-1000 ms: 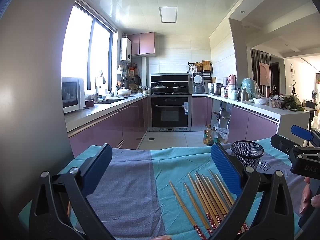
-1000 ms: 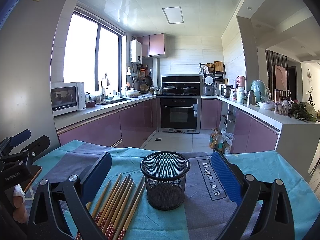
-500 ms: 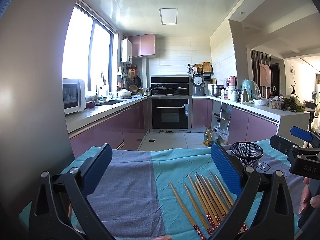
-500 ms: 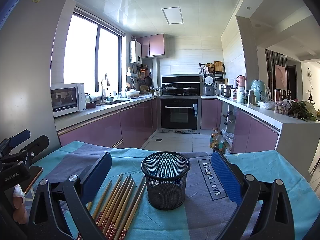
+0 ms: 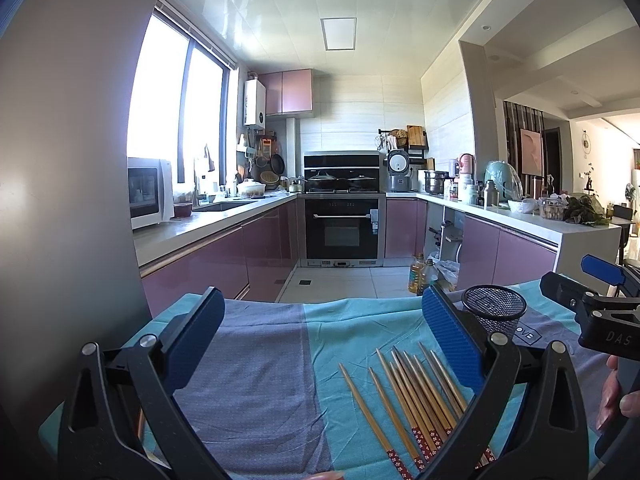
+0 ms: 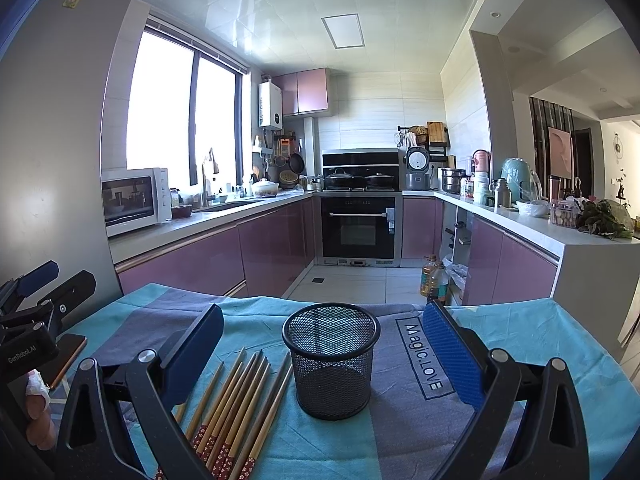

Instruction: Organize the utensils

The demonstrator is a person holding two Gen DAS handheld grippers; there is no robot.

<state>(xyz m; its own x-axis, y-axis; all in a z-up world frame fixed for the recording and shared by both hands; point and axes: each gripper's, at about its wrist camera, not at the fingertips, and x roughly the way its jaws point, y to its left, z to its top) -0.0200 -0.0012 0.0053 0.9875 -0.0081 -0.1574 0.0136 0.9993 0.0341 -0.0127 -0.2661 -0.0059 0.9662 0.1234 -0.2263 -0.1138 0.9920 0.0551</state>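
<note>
Several wooden chopsticks (image 5: 416, 396) with red patterned ends lie side by side on the teal and grey cloth (image 5: 256, 380); they also show in the right wrist view (image 6: 240, 404). A black mesh cup (image 6: 331, 364) stands upright and empty just right of them, also seen in the left wrist view (image 5: 494, 309). My left gripper (image 5: 320, 340) is open and empty, above the cloth left of the chopsticks. My right gripper (image 6: 324, 354) is open and empty, with the cup between its fingers' line of sight. Each gripper shows at the edge of the other's view.
The table's far edge (image 6: 360, 302) drops to the kitchen floor. A phone-like flat object (image 6: 68, 354) lies on the cloth at the left. Counters, an oven (image 6: 358, 228) and oil bottles (image 6: 434, 280) stand beyond.
Nearly nothing: both views have shifted very slightly; chopsticks and cup stay where they were, both grippers stay open.
</note>
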